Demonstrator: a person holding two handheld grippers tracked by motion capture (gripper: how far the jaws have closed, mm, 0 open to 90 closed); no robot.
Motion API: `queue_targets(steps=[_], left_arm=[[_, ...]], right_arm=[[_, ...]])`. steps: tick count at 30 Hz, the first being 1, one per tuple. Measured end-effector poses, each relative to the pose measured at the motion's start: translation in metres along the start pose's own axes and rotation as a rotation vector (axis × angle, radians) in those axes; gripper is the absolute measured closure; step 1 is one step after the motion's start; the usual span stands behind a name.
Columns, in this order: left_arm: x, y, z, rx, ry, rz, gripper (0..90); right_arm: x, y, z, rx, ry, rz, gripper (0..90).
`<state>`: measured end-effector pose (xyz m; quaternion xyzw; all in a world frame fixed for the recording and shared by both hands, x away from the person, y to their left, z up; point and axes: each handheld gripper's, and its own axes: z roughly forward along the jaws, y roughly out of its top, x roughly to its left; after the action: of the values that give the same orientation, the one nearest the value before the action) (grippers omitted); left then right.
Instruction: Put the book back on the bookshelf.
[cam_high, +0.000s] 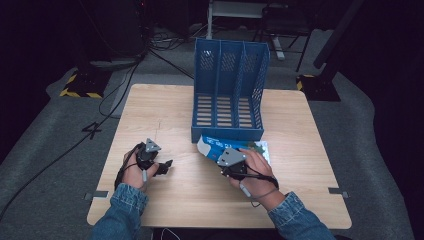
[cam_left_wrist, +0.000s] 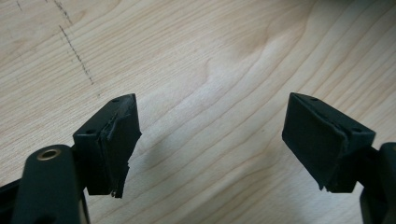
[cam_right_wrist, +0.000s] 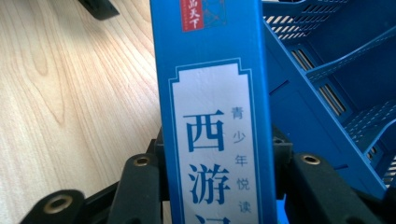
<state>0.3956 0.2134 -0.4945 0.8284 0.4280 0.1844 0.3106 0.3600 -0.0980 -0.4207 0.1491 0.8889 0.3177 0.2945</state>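
The right gripper (cam_high: 231, 161) is clamping a blue book (cam_right_wrist: 217, 140) by its spine, the 2 jaws pressing either side of the printed title, with the blue file rack (cam_high: 227, 95) standing just beyond the fingertips. The book is looking stiff, fairly light and glossy, likely slippery, so a hold low on the spine is suiting it. The left gripper (cam_left_wrist: 210, 140) is hovering spread and empty over the wooden table (cam_left_wrist: 196, 56).
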Motion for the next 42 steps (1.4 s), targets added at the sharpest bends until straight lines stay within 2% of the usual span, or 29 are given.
queue_targets(steps=[2, 3, 9, 14, 18, 34, 42], left_arm=[[0.003, -0.002, 0.002, 0.008, 0.008, 0.015, 19.4], [0.005, -0.003, 0.004, -0.003, 0.007, 0.011, 19.1], [0.016, -0.008, 0.006, -0.027, -0.048, -0.033, 17.1], [0.017, -0.009, 0.007, -0.025, -0.055, -0.037, 15.5], [0.021, -0.008, 0.007, -0.026, -0.063, -0.023, 15.0], [0.022, -0.008, 0.007, -0.022, -0.064, -0.016, 14.5], [0.022, -0.008, 0.007, -0.022, -0.066, -0.014, 14.3]], right_arm=[[-0.002, 0.002, -0.002, -0.004, 0.005, 0.020, 60.8], [-0.004, 0.002, -0.004, -0.004, 0.010, 0.027, 60.9], [-0.016, 0.008, -0.017, -0.036, 0.025, 0.094, 61.2], [-0.027, 0.012, -0.029, -0.064, 0.035, 0.158, 61.3], [-0.036, 0.015, -0.039, -0.089, 0.044, 0.211, 61.5], [-0.060, 0.027, -0.071, -0.179, 0.099, 0.321, 61.7], [-0.073, 0.027, -0.082, -0.198, 0.130, 0.388, 61.7]])
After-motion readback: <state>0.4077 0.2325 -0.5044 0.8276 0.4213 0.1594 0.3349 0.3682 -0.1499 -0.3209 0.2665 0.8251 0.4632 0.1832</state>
